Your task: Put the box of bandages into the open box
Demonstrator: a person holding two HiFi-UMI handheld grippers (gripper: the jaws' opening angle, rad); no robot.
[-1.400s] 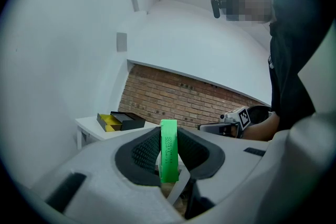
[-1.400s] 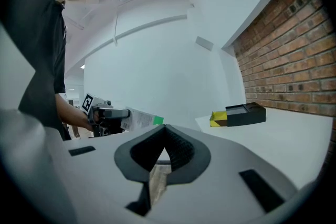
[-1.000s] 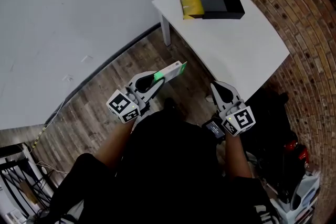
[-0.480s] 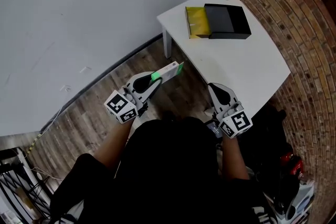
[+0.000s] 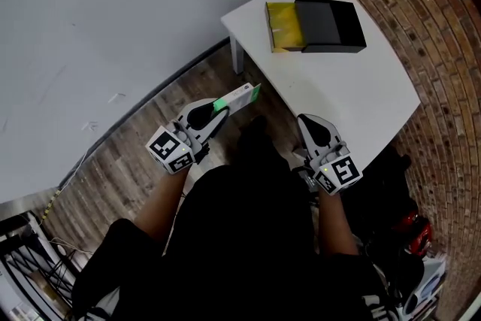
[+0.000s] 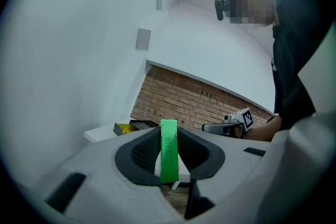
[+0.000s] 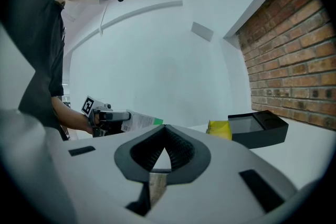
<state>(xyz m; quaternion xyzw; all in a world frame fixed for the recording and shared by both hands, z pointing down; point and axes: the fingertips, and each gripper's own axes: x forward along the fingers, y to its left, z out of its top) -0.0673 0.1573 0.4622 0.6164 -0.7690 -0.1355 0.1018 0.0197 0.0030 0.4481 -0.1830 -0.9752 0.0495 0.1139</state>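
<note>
Box of bandages [image 6: 168, 149] secured: the left gripper [image 5: 216, 113] pinches it edge-on, green end forward, over the floor and short of the table [image 5: 353, 98]. Right gripper [image 7: 166, 145] empty, jaws pressed together. Open box [image 5: 319, 25] sits at the table's far corner (black, yellow interior showing), well apart from the load. Pickup done; carry and placement outstanding

grippers: 2 (left gripper [image 5: 219, 109], right gripper [image 5: 304, 121]) | box of bandages [image 5: 239, 97]: 1 | open box [image 5: 331, 25]: 1 | table [image 5: 353, 94]: 1
</note>
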